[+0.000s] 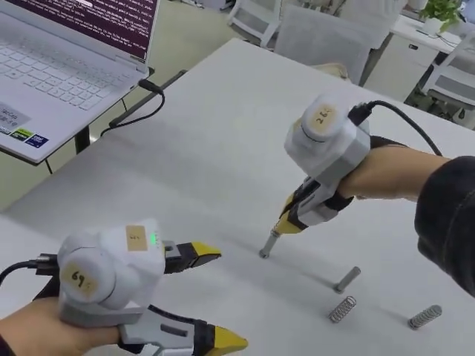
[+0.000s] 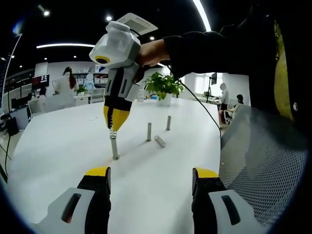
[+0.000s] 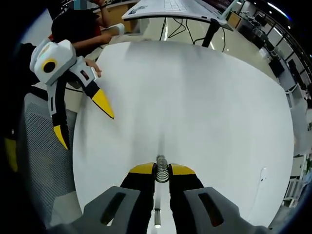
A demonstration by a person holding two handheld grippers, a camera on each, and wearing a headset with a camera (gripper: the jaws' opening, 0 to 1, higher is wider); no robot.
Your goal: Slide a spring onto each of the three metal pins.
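Threading step, probably the first pin: right gripper pinches a spring at the tip of the upright pin, mid-frame in head view. Left gripper has its jaws spread, idle at lower left. Next: keep it coaxial, push down, release. Spare spring lies lower right.

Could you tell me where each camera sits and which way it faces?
Head view: on the headset, facing down at the white table; the left gripper, right gripper and a dark sleeve show.
Left gripper view: on the left gripper, facing along its open jaws at the right gripper and that sleeve.
Right gripper view: on the right gripper, facing along its jaws, shut on a spring; the left gripper is at left.
Both gripper views share that spring, over a pin.
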